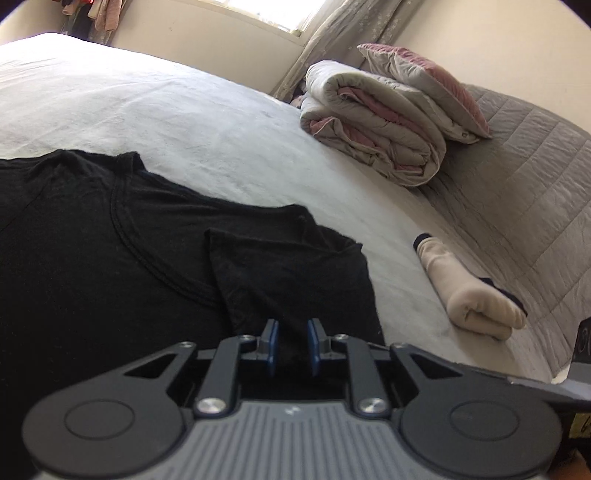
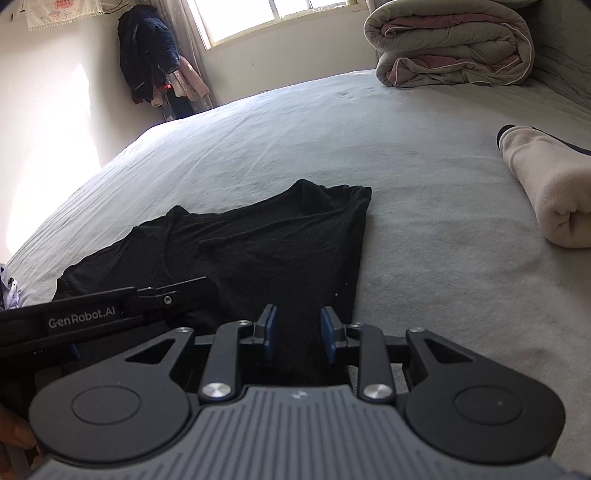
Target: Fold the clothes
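Wide bed (image 2: 424, 258) under a pale, lightly creased sheet, filling most of both views. Far right: folded grey-and-pink duvet (image 1: 376, 125) with a pillow (image 1: 428, 85) stacked on top, resting against a quilted grey cover (image 1: 517, 206) along the right side. Bright window (image 2: 258, 18) in the far wall, curtain (image 1: 343, 33) beside it. Far left corner: dark and pink clothes hanging (image 2: 151, 62). Cream rolled garment (image 2: 550, 188) with dark trim, lying on the sheet to the right, well apart from the shirt.

Black T-shirt (image 2: 258, 254) spread flat on the near part of the bed, neckline toward the far left, 1 sleeve folded inward over the body on the right side.

Left gripper (image 1: 291, 338): low over the near edge of the shirt, beside the folded sleeve; 2 blue pads (image 1: 273, 338) parted by a narrow gap, dark fabric showing between them. Gripping or merely hovering: cannot tell.

Right gripper (image 2: 298, 334): low over the shirt's near right edge, pads (image 2: 271, 332) somewhat wider apart, black cloth visible in the gap, no visible pinch. Contact with the fabric: cannot tell.
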The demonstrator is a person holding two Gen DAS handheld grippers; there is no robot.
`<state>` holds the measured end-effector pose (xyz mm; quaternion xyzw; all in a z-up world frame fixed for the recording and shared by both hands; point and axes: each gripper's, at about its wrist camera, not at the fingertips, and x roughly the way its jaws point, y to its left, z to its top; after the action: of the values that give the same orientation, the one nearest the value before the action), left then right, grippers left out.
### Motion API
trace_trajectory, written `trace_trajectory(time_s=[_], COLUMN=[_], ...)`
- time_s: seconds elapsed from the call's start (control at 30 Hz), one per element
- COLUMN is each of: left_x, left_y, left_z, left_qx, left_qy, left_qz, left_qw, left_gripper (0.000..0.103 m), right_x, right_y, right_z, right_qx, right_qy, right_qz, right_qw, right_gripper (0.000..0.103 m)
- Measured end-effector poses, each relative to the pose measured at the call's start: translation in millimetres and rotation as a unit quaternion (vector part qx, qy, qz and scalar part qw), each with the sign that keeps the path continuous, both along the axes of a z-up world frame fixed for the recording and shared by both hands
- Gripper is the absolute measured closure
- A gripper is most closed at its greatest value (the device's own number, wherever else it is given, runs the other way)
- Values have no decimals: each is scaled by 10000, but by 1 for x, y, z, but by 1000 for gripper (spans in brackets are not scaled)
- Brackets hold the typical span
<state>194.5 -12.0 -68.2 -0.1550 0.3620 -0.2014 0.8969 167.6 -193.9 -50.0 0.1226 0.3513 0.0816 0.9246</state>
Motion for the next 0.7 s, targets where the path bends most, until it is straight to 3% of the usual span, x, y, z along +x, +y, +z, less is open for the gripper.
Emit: trace_trajectory(time_s=[0.03, 0.1, 0.17, 0.23, 0.33, 0.47, 0.7], left_x=[-5, -16, -29, -43, -66, -93, -133], left_y=[3, 13, 23, 32, 48, 75, 125], left_z=[-2, 4, 15, 26, 40, 56, 75], left_qx=[86, 95, 142, 277, 469, 610, 722], left_qy=[-30, 50, 123, 102, 102, 130, 186], left_qz=[29, 62, 141, 232, 372, 588, 992], left_qw=[10000, 9999, 9997, 9993, 9982, 9963, 9923], left_gripper=[101, 100, 93, 79, 69, 57, 35], right_x=[-1, -2, -13, -25, -45, -79, -131], right_y=[-1, -4, -7, -8, -4, -3, -1], right_z=[-1, -2, 9, 21, 38, 53, 73], right_qx=[8, 23, 173, 247, 182, 194, 204], right_qy=[47, 140, 120, 79, 42, 13, -18], right_qz=[-40, -120, -202, -249, -251, -314, -453], right_qw=[10000, 9998, 9996, 9994, 9995, 9993, 9988], right_gripper=[82, 82, 74, 72, 71, 59, 49])
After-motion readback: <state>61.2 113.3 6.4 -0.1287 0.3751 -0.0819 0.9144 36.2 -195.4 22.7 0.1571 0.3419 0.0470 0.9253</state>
